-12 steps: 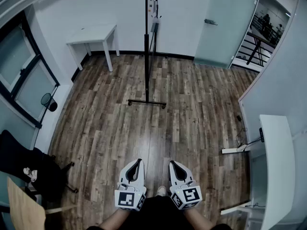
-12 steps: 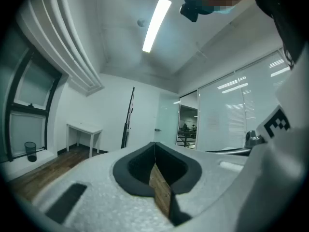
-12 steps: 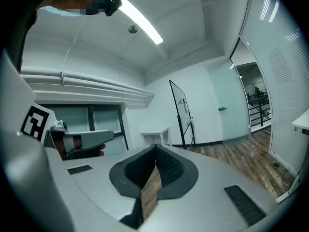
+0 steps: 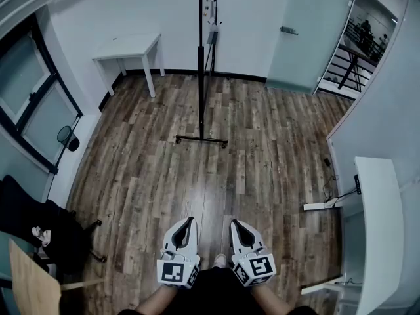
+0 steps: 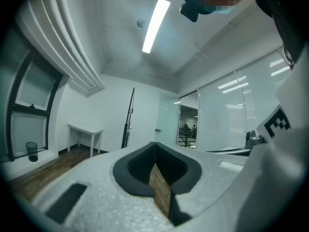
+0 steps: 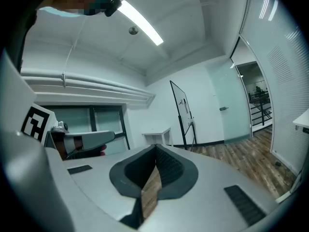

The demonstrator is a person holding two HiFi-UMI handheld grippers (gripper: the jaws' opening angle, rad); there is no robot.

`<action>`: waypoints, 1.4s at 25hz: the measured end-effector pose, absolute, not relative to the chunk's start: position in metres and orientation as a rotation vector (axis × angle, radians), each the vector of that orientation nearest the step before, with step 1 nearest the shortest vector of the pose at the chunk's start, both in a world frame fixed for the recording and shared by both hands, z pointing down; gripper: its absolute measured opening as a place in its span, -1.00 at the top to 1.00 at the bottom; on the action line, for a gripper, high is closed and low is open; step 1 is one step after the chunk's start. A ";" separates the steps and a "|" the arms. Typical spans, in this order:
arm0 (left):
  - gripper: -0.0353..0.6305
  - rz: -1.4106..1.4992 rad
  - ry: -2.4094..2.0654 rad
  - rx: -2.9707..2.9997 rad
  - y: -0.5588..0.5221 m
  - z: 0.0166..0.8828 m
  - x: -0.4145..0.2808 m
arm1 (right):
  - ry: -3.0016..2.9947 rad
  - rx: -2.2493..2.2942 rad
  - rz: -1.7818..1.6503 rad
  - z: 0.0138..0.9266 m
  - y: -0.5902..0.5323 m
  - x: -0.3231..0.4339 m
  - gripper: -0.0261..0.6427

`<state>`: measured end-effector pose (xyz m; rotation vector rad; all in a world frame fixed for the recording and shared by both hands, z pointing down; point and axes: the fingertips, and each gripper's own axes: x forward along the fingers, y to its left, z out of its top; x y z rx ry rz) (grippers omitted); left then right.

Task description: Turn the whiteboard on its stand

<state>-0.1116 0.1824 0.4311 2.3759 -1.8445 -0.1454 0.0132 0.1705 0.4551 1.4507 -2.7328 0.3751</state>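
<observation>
Nothing has shifted in the last moment: left gripper (image 4: 189,220) and right gripper (image 4: 235,223) stay closed and empty, well apart from the whiteboard (image 4: 201,44) standing edge-on far ahead, so turning hasn't begun.

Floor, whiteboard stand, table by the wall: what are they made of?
Floor: wood-grain planks with visible seams, low sheen; real wood or laminate, can't tell.
Stand: thin black tubing, probably painted metal.
Table: plain white, smooth, matte; likely painted or laminated board.
</observation>
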 end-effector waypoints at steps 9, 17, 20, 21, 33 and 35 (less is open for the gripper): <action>0.84 -0.131 -1.868 2.344 0.189 0.434 -0.091 | -2.770 1.419 0.387 0.454 0.174 0.031 0.88; 0.84 -0.131 -1.902 2.322 0.183 0.441 -0.074 | -2.794 1.350 0.383 0.464 0.167 0.045 0.88; 0.84 -0.126 -1.911 2.313 0.177 0.442 -0.074 | -2.799 1.349 0.397 0.464 0.160 0.046 0.88; 0.84 -0.123 -1.914 2.310 0.174 0.443 -0.074 | -2.799 1.351 0.398 0.464 0.156 0.046 0.88; 0.84 -0.126 -1.881 2.315 0.068 0.458 -0.110 | -2.769 1.378 0.383 0.476 0.057 0.011 0.88; 0.84 -0.129 -1.873 2.316 0.045 0.458 -0.122 | -2.761 1.381 0.378 0.475 0.036 0.000 0.88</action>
